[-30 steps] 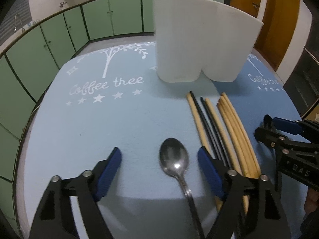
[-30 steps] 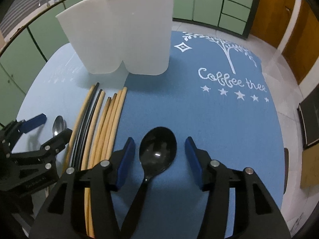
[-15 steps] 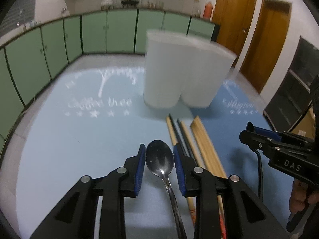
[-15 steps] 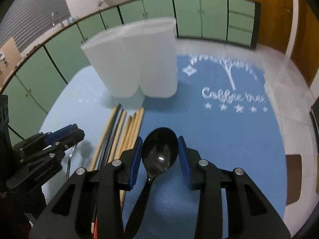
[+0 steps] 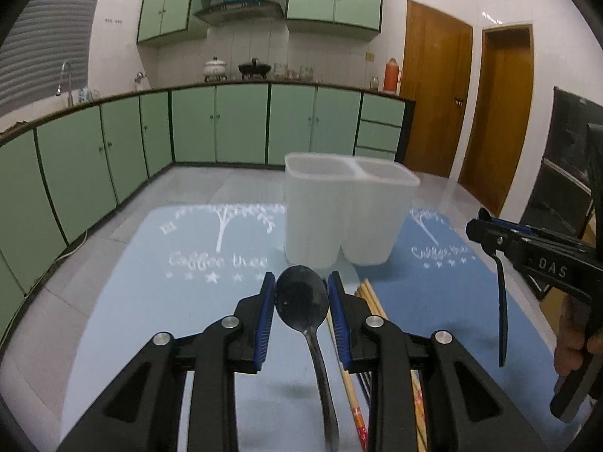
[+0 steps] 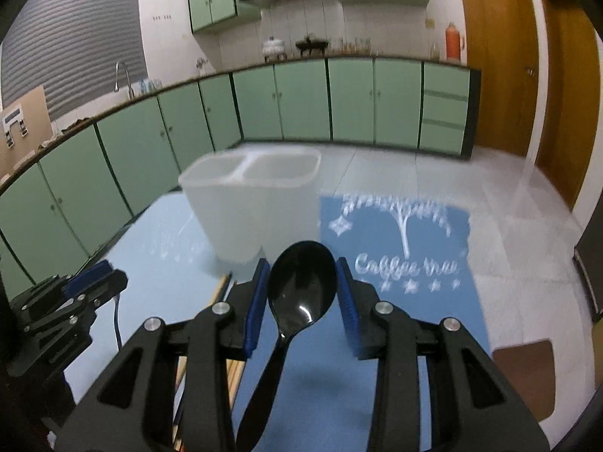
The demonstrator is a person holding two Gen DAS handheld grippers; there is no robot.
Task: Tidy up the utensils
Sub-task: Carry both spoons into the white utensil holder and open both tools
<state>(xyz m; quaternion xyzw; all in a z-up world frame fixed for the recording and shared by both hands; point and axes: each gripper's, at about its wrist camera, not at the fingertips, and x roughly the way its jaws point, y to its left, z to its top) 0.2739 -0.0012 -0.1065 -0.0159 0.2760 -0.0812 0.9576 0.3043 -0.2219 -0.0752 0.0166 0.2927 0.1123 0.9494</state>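
My left gripper point(image 5: 301, 301) is shut on a metal spoon point(image 5: 301, 297), its bowl between the blue pads, lifted above the table. My right gripper point(image 6: 301, 286) is shut on a black plastic spoon point(image 6: 301, 282), also lifted. A white two-compartment holder point(image 5: 346, 211) stands upright ahead of both grippers; it also shows in the right wrist view point(image 6: 252, 203). Chopsticks point(image 5: 350, 384) lie on the mat below, partly hidden by the fingers. The right gripper shows at the right edge of the left wrist view point(image 5: 527, 248), its spoon handle hanging down.
Two blue "Coffee tree" mats point(image 5: 158, 293) point(image 6: 414, 263) cover the table. Green kitchen cabinets point(image 5: 241, 124) run behind, wooden doors point(image 5: 437, 90) at the right. The left gripper shows at the left of the right wrist view point(image 6: 75, 301).
Both grippers closed on their spoons and lifted them off the mat. The views tilted up from the table toward the holder and kitchen.
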